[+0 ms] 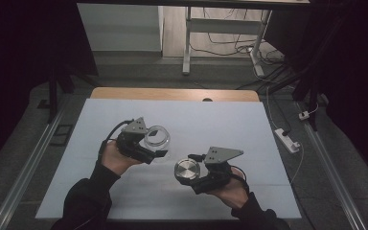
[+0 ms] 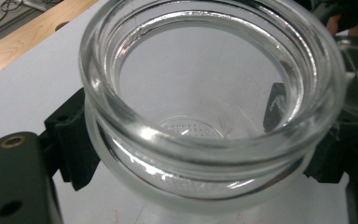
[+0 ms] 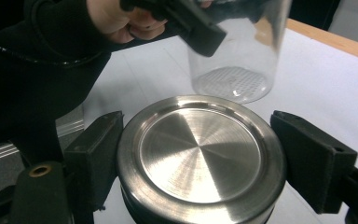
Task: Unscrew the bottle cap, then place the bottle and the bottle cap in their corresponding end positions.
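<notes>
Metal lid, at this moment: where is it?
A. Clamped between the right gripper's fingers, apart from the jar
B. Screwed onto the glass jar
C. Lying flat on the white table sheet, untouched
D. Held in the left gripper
A: the right gripper view shows the metal lid pinched between the right gripper fingers, while the left gripper holds the open glass jar separately.

Wooden table — white sheet covers top, far edge strip bare.

Dim room, grey floor, cables
</notes>
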Action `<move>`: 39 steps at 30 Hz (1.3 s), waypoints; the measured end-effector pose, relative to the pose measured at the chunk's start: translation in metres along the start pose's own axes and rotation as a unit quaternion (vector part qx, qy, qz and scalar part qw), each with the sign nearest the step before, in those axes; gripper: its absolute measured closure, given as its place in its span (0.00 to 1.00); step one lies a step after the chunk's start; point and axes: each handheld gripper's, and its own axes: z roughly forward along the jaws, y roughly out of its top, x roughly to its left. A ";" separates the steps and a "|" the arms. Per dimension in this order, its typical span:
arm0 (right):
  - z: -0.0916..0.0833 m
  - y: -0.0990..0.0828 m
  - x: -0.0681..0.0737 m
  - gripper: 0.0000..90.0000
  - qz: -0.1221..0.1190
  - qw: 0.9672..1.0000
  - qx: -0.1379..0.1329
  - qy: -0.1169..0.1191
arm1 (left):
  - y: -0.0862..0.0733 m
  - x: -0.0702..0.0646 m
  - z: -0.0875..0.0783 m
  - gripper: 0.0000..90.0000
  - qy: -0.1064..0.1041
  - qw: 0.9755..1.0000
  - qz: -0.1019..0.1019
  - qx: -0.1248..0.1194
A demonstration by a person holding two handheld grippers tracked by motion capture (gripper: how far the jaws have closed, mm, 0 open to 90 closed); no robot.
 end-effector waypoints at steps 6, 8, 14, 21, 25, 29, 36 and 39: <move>0.008 -0.005 0.004 0.22 -0.003 1.000 0.005 0.007 | 0.002 0.004 0.003 0.17 0.003 1.000 0.002 0.001; 0.011 -0.006 0.005 0.22 -0.003 1.000 0.006 0.010 | 0.002 0.005 0.004 0.17 0.004 1.000 0.002 0.001; 0.019 -0.010 0.008 0.22 -0.005 1.000 0.004 0.017 | 0.003 0.009 0.010 0.17 0.008 1.000 0.002 0.002; 0.030 -0.017 0.009 0.22 -0.007 1.000 0.007 0.023 | 0.004 0.016 0.019 0.17 0.014 1.000 0.003 0.003; 0.036 -0.020 0.010 0.22 -0.007 1.000 0.009 0.025 | 0.004 0.021 0.023 0.17 0.020 1.000 -0.005 0.001; 0.043 -0.022 0.012 0.22 -0.011 0.999 0.011 0.028 | 0.004 0.026 0.029 0.17 0.025 1.000 -0.008 0.001; 0.054 -0.028 0.013 0.22 -0.020 0.999 0.013 0.033 | 0.003 0.033 0.039 0.17 0.034 0.999 -0.013 0.000; 0.057 -0.030 0.012 0.22 -0.019 0.999 0.011 0.033 | 0.003 0.037 0.044 0.17 0.037 0.999 -0.015 -0.001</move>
